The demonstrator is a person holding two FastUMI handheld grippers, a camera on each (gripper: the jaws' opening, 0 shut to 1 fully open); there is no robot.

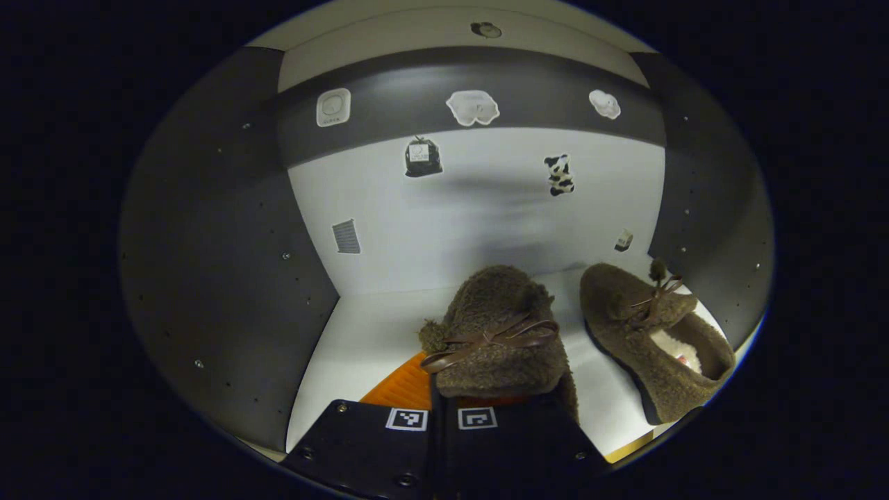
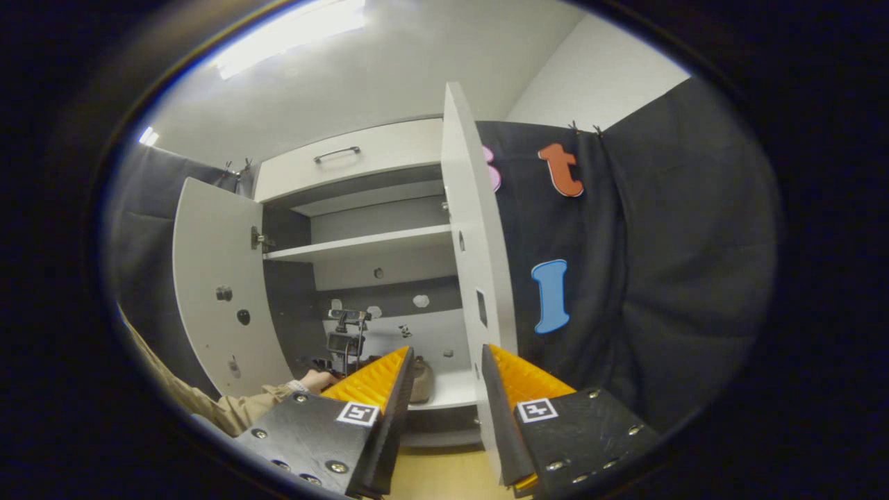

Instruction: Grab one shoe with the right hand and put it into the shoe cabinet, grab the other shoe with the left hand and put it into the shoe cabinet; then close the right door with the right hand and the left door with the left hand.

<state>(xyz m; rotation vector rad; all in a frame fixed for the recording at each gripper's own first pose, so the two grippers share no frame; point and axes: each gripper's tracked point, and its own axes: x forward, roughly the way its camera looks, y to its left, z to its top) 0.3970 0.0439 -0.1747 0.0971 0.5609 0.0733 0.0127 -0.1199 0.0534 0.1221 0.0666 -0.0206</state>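
Two brown fuzzy shoes with bow laces are inside the shoe cabinet's lower compartment. One shoe [image 1: 500, 333] is right in front of my left gripper [image 1: 439, 392], whose fingers are closed together on its rear edge; the tips are hidden under the fur. The other shoe [image 1: 653, 333] rests on the white compartment floor [image 1: 368, 333] to the right, toe toward the back wall. My right gripper [image 2: 446, 351] is open and holds nothing, back from the cabinet. In the right gripper view, a brown shoe [image 2: 419, 378] and the left gripper [image 2: 347, 333] with its hand [image 2: 316, 380] are in the compartment.
Both doors stand open: the left door [image 2: 215, 298] swung wide, the right door [image 2: 479, 264] edge-on just ahead of my right gripper. A shelf [image 2: 361, 243] and a drawer [image 2: 337, 154] sit above the compartment. Dark side walls [image 1: 229, 278] flank the left gripper. A sleeve [image 2: 208, 406] reaches in.
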